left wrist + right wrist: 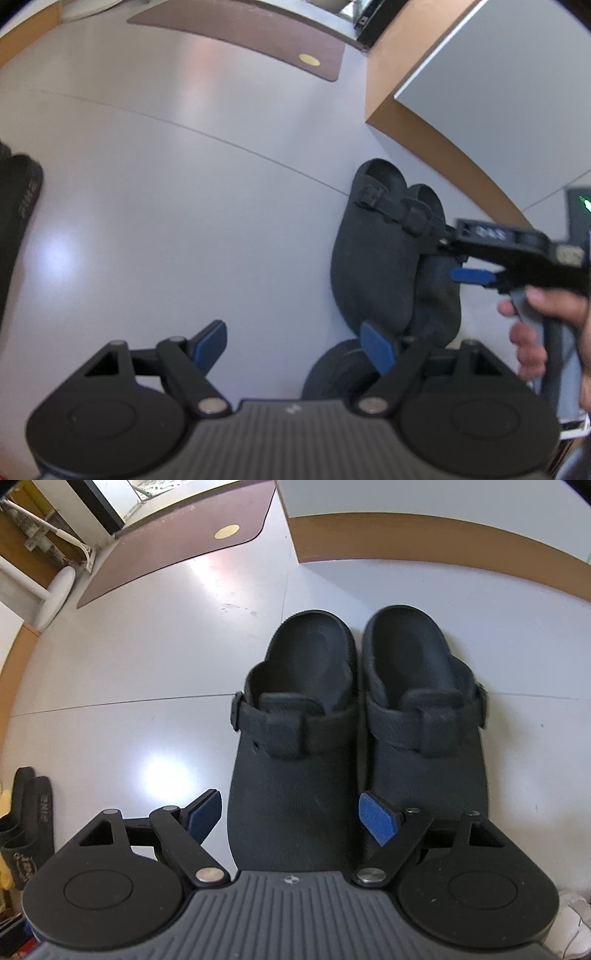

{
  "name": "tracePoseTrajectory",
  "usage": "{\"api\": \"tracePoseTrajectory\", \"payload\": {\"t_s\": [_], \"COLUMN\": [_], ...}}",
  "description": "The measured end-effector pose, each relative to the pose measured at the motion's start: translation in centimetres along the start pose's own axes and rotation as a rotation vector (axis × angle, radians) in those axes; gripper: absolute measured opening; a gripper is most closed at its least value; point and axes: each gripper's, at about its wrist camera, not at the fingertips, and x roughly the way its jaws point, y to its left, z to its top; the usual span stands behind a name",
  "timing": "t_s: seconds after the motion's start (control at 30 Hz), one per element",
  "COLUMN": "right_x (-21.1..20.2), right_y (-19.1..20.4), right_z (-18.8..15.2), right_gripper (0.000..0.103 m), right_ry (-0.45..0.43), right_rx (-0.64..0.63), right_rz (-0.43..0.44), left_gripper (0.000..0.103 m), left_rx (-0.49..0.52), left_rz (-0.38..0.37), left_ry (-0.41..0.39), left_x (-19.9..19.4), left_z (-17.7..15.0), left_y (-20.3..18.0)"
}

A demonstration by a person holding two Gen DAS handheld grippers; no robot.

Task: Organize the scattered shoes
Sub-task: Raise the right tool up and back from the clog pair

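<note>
Two black clogs stand side by side on the grey floor, heels toward the wall. In the right wrist view the left clog (291, 746) and the right clog (424, 716) fill the middle. My right gripper (293, 818) is open just above the left clog's toe, a blue pad on each side of it. In the left wrist view the pair (384, 254) lies at the right, with the right gripper (480, 258) over it. My left gripper (295, 345) is open and empty above the bare floor. Another dark shoe toe (340, 373) shows just below its right finger.
A wooden skirting and white wall (406, 528) run behind the clogs. A brown door mat (243, 33) lies farther off. Black slippers (29, 830) lie at the left edge. A white shoe (572, 923) shows at the lower right.
</note>
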Motion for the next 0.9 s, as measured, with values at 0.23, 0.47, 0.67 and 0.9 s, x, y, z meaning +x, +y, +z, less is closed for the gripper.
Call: {"api": "tracePoseTrajectory", "payload": {"t_s": [0.23, 0.47, 0.67, 0.9], "right_x": [-3.9, -10.0, -15.1, -19.4], "right_y": [-3.6, -7.1, -10.4, -12.9], "right_z": [-2.2, -4.7, -6.3, -10.6], "right_gripper": [0.086, 0.085, 0.085, 0.085], "right_ry": [-0.025, -0.071, -0.06, -0.03], "right_rx": [0.029, 0.03, 0.1, 0.18], "right_rz": [0.018, -0.118, -0.143, -0.167], "left_gripper": [0.082, 0.082, 0.082, 0.082], "left_rx": [0.041, 0.11, 0.173, 0.24], "left_rz": [0.047, 0.084, 0.096, 0.121], "left_ry": [0.069, 0.127, 0.169, 0.196], "left_x": [0.9, 0.4, -2.4, -7.1], "left_z": [-0.9, -2.0, -2.0, -3.1], "left_y": [-4.1, -9.4, -14.3, -19.2]}}
